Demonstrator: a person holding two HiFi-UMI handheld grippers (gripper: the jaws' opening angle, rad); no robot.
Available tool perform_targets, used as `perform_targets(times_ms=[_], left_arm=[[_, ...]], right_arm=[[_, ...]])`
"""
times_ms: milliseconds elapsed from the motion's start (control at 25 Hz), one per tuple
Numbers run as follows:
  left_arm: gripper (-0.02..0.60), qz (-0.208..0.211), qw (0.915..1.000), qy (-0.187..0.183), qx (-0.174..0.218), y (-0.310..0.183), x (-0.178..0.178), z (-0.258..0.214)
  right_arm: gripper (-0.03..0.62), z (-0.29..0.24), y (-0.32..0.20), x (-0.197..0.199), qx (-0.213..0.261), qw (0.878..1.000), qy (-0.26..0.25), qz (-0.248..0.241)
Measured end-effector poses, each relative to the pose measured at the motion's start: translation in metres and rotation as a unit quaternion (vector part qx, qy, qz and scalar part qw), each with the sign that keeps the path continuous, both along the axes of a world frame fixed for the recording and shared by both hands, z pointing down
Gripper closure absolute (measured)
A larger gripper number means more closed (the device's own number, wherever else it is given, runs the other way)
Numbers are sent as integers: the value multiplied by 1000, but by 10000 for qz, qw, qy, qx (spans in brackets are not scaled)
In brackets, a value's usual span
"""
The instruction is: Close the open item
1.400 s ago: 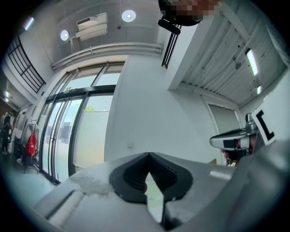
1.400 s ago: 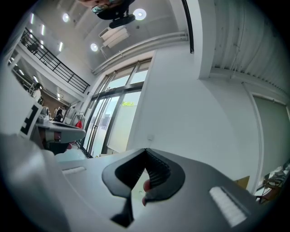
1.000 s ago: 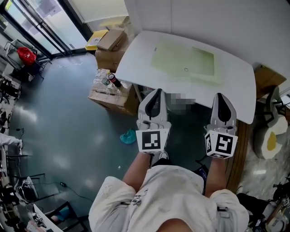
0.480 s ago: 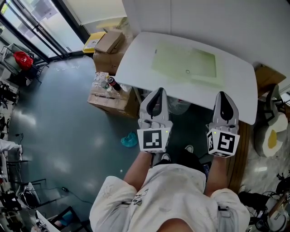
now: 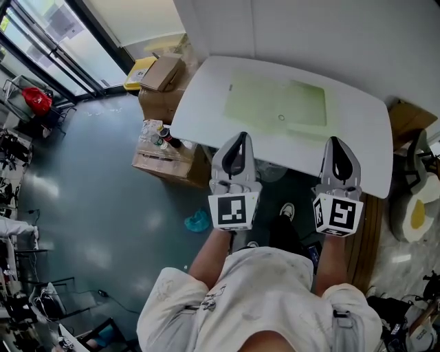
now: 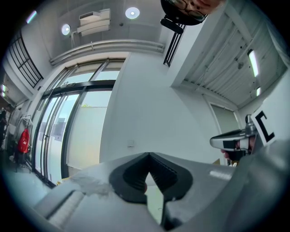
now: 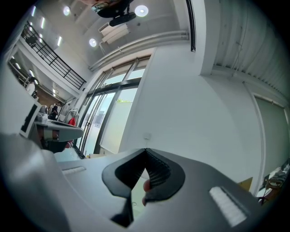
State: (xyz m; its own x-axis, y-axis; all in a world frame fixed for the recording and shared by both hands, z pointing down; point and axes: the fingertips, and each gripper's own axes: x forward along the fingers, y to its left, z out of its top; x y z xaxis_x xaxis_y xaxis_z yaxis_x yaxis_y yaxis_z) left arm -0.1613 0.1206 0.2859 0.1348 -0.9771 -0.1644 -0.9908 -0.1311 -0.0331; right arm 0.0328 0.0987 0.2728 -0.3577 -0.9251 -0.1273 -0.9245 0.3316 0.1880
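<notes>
Nearest us, the left gripper (image 5: 238, 137) and the right gripper (image 5: 336, 141) hang at the near edge of the white table (image 5: 199, 96), each with its jaws pressed together on nothing. Farther in, what looks like a pale green folder (image 5: 275, 102) lies spread flat, well apart from both. We judge nothing is done yet: reaching it and folding it shut remain.

My right gripper (image 7: 146, 152) faces a white wall (image 7: 195, 113). Its black ridged jaws meet at the tips, and nothing is caught between them. A small wall plate (image 7: 146, 135) sits just above the tips. Tall glass doors (image 7: 106, 118) stand to the left and round ceiling lights (image 7: 141, 10) glow overhead. My left gripper (image 7: 61, 132) shows near the left edge.
</notes>
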Motion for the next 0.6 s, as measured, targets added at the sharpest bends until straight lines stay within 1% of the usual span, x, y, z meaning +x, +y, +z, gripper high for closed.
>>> perform_targets(times_ms=[320,600], left_arm=[[580,-61,9999,-4,-117,-70,30,-2],[580,-76,9999,-32,-131,-136,67,-12]], right_arm=[[592,-3,-72,26,-62,9999,39,-98],[592,-7,-135,70,-126,9999,-77,-51]])
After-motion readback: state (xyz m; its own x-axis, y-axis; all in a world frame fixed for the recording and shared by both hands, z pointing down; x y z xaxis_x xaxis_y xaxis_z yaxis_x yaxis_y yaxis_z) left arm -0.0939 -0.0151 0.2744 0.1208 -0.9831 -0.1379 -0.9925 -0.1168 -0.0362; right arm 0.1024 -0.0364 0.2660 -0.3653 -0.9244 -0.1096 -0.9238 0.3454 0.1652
